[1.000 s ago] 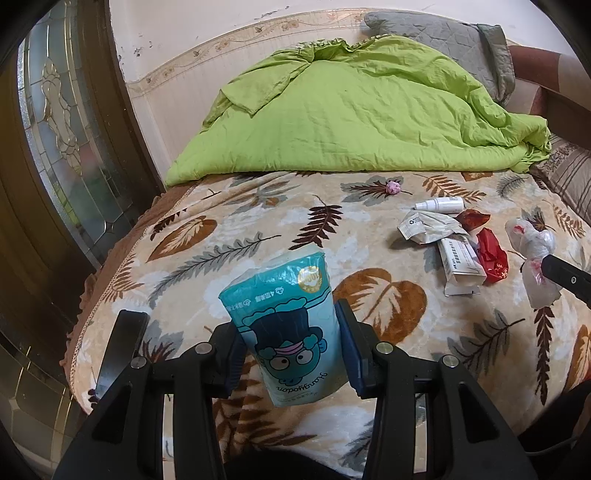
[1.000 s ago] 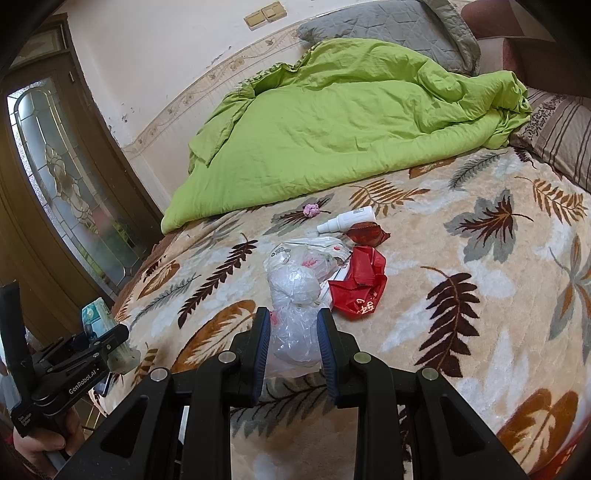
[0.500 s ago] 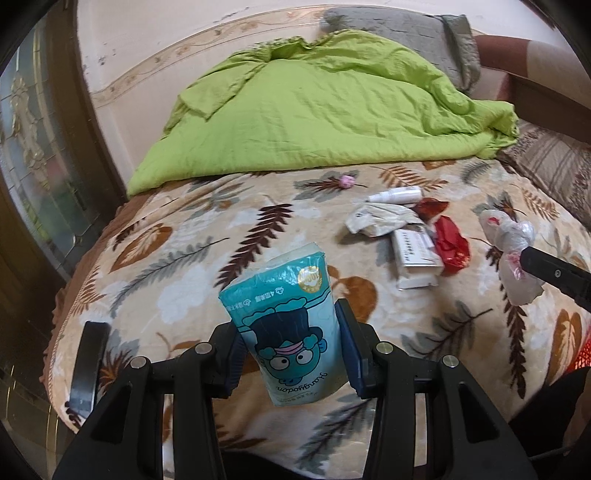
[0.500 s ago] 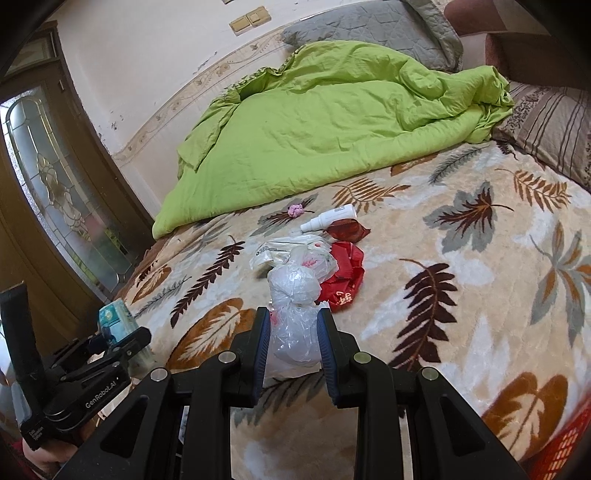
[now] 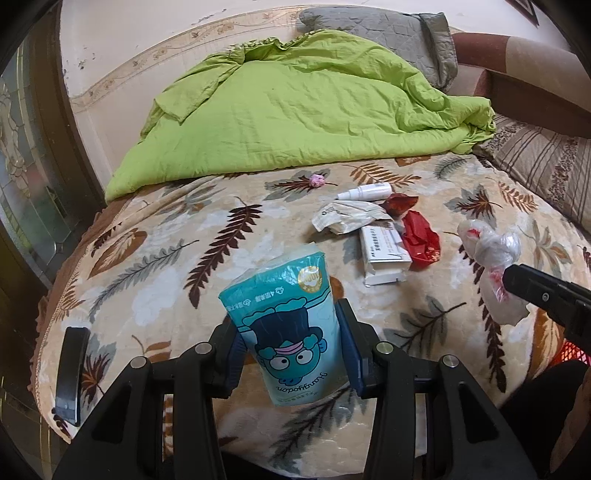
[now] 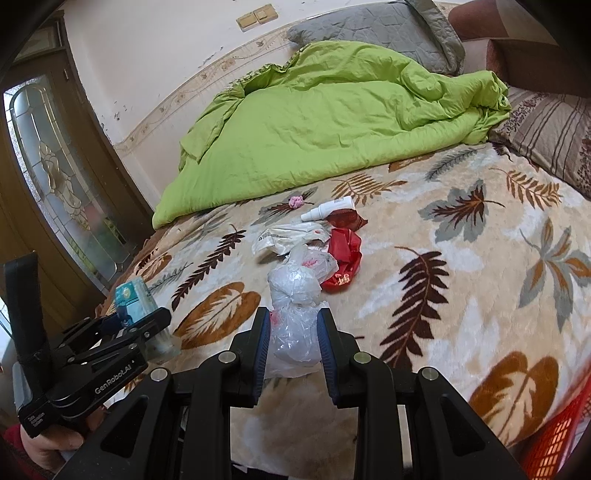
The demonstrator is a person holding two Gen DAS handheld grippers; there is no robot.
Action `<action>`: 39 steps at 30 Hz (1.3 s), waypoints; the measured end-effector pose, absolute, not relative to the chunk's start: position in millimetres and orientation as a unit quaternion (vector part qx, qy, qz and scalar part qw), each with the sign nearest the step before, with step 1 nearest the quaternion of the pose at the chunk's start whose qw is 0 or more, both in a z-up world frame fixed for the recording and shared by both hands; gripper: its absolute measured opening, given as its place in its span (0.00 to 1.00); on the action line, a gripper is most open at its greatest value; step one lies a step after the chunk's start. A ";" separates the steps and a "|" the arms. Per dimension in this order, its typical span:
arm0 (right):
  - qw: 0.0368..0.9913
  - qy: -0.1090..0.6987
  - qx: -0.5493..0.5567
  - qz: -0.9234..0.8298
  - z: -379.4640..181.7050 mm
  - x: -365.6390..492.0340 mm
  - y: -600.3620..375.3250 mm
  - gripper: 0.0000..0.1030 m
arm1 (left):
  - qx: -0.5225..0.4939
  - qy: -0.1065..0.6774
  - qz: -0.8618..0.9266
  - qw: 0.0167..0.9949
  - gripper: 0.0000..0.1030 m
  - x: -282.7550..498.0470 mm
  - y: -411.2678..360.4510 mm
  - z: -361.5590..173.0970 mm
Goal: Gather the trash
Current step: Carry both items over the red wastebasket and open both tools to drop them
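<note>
My left gripper (image 5: 290, 334) is shut on a teal tissue pack (image 5: 288, 314) with a cartoon face, held above the near edge of the bed. My right gripper (image 6: 293, 334) is shut on a knotted clear plastic bag (image 6: 297, 295); that bag (image 5: 487, 251) also shows at the right of the left wrist view. More trash lies on the leaf-print blanket (image 5: 184, 236): a crumpled white wrapper (image 5: 351, 218), a white box (image 5: 384, 254), a red wrapper (image 5: 421, 242), a dark red wrapper (image 5: 400, 202), a small white bottle (image 5: 365, 192) and a pink ball (image 5: 317, 180).
A green quilt (image 5: 295, 110) is heaped across the far half of the bed, with a grey pillow (image 5: 388, 29) and a striped pillow (image 5: 546, 166) beyond. A black phone (image 5: 70, 369) lies at the bed's left edge. A red basket (image 6: 554, 435) sits low right. A wooden glass door (image 6: 55, 184) stands left.
Both grippers have pulled back and swung rightward while keeping their loads; the trash pile sits farther left in each view, and the red basket has come into sight at the lower right.
</note>
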State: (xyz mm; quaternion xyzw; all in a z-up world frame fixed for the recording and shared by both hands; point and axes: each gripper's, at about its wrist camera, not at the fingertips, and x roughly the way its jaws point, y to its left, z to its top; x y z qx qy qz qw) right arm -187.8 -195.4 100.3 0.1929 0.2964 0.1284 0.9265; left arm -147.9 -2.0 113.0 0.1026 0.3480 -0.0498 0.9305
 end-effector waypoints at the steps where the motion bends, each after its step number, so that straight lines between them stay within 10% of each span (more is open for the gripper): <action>1: 0.925 0.295 0.199 0.129 101.0 -191.8 -199.5 0.27 | 0.102 0.349 -0.056 0.930 0.42 -148.8 -3.6 113.0; 21: 0.900 0.275 0.301 -0.157 86.8 -393.2 -423.0 0.27 | 0.107 0.381 -0.467 0.791 0.43 -220.3 -239.7 137.9; 28: 0.875 0.287 0.326 -0.214 65.9 -411.9 -460.4 0.54 | 0.129 0.409 -0.534 0.729 0.63 -254.3 -330.8 119.2; 39: 0.892 0.286 0.312 -0.161 71.1 -375.7 -431.0 0.54 | 0.129 0.378 -0.443 0.802 0.70 -220.4 -243.9 119.7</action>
